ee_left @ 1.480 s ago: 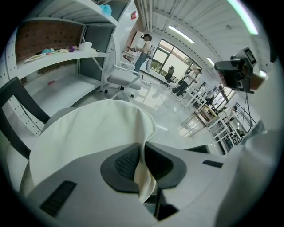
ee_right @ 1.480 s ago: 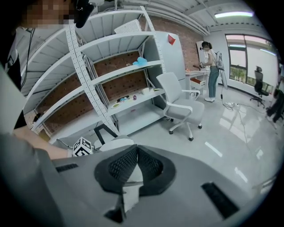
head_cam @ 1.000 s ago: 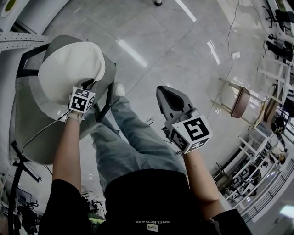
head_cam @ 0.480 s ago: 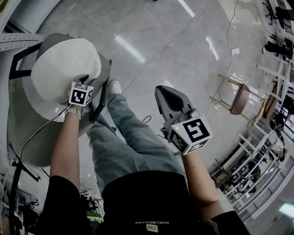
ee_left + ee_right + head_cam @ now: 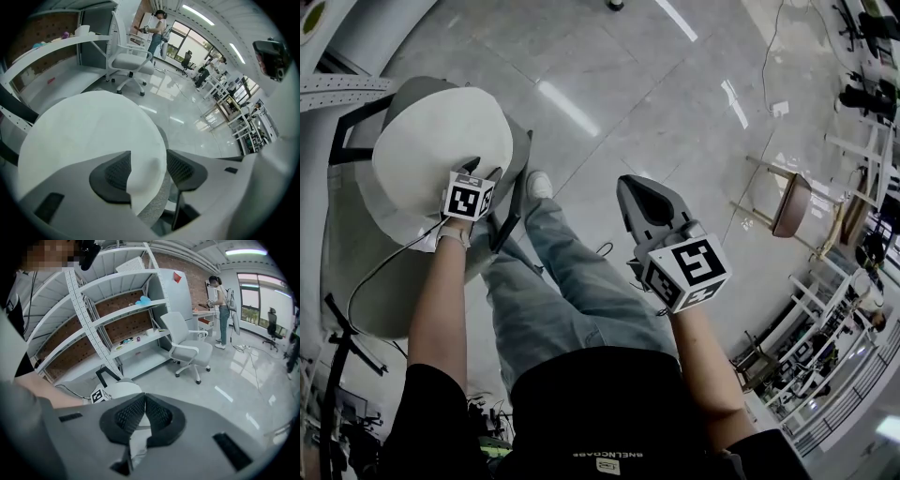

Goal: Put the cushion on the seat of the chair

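Note:
A round white cushion [image 5: 436, 155] lies flat on the grey fabric seat of the chair [image 5: 519, 150] at the left of the head view. My left gripper [image 5: 474, 174] sits at the cushion's near edge. In the left gripper view its jaws [image 5: 147, 169] are opening, and the cushion's rim [image 5: 89, 140] lies loose between the pads [image 5: 183, 168] with a gap on the right side. My right gripper [image 5: 639, 202] hangs over the floor to the right, away from the chair. The right gripper's jaws [image 5: 144, 401] are shut with nothing in them.
The chair's black frame [image 5: 354, 127] stands behind the cushion, against white shelving [image 5: 108, 310]. A cable [image 5: 375, 272] trails from my left hand. My leg and shoe [image 5: 539, 183] are beside the seat. A white office chair [image 5: 187, 350] and a stool [image 5: 787, 206] stand farther off.
The left jaws have opened and released the cushion's edge, and the cushion has settled flatter on the seat. The right gripper has stayed where it was.

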`<state>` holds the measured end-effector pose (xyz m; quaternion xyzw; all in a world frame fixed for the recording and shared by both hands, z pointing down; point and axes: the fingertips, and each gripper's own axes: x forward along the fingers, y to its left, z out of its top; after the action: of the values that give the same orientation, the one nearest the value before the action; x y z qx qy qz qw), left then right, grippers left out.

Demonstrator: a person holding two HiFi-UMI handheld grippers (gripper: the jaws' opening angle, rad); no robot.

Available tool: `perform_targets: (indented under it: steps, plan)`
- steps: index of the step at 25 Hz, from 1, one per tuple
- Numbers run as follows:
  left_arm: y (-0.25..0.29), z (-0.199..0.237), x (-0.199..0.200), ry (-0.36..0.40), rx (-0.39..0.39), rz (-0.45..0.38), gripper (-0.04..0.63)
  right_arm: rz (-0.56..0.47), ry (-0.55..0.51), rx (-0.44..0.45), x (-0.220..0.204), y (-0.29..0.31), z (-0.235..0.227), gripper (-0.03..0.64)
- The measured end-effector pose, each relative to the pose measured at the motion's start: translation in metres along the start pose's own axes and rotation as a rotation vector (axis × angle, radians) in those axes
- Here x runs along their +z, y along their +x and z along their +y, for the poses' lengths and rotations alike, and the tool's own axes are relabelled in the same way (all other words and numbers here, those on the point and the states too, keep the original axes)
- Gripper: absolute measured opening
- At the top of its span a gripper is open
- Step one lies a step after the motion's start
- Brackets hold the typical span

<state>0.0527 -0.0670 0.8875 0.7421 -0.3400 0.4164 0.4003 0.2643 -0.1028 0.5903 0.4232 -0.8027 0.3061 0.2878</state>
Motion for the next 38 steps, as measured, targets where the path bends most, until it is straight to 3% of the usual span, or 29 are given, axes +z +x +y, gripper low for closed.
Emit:
perform_targets:
  steps: [10,19,23,38]
  plan:
    - [-0.066,-0.002,0.033,0.082,0.019,-0.121,0.237,0.028,-0.032,0.025,0.01,0.006,0.04,0.009]
    - [-0.158,-0.013,0.083,0.112,0.065,-0.38,0.046,0.003,-0.048,0.04,0.038,0.011,0.078,0.009]
    - [-0.204,-0.007,0.096,0.086,0.105,-0.471,0.014,-0.007,-0.064,0.056,0.05,0.016,0.1,0.009]
    - [-0.328,0.012,0.092,0.039,0.133,-0.691,0.011,-0.076,-0.163,0.126,0.082,0.044,0.184,0.009]
